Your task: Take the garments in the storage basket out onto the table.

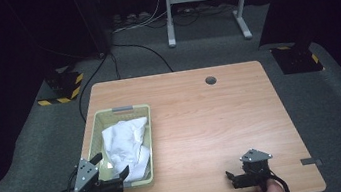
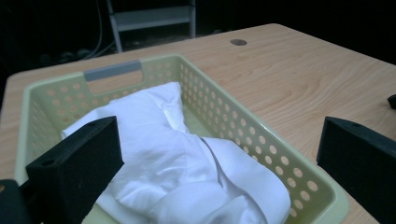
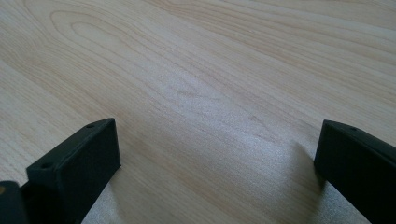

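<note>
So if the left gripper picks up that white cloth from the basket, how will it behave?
The white cloth lies crumpled in soft folds, so it will probably hang floppy and unfold. It looks light. The perforated basket looks light too, so it might shift if the cloth drags.

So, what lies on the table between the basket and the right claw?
Nothing: in the high view the wood of the table is bare from the basket to the right claw.
</note>
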Available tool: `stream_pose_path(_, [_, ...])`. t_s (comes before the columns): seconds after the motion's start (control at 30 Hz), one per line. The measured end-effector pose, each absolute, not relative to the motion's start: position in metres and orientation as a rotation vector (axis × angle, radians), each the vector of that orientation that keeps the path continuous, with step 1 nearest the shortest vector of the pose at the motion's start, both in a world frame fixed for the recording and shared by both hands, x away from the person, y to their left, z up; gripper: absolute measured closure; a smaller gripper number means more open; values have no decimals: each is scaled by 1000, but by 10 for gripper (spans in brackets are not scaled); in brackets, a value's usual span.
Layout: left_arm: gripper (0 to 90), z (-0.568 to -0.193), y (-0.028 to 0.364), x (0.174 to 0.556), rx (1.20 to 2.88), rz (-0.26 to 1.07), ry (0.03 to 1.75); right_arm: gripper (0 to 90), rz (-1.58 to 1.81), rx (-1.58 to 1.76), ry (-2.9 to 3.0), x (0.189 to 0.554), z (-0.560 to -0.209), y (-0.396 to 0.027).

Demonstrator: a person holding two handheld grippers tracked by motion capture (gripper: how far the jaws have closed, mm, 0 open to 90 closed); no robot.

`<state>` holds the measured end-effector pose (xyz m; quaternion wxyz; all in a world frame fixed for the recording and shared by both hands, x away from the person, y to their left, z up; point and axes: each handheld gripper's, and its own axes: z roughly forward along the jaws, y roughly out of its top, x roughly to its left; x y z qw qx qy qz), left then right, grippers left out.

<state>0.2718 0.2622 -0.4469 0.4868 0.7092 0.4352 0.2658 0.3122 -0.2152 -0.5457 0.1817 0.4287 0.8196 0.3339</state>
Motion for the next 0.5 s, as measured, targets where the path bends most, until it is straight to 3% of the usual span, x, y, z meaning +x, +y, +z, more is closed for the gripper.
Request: stream_pose_path(0.5, [4, -437, 258, 310, 1776, 641, 1138, 0, 943, 1210, 2314, 312, -546, -215])
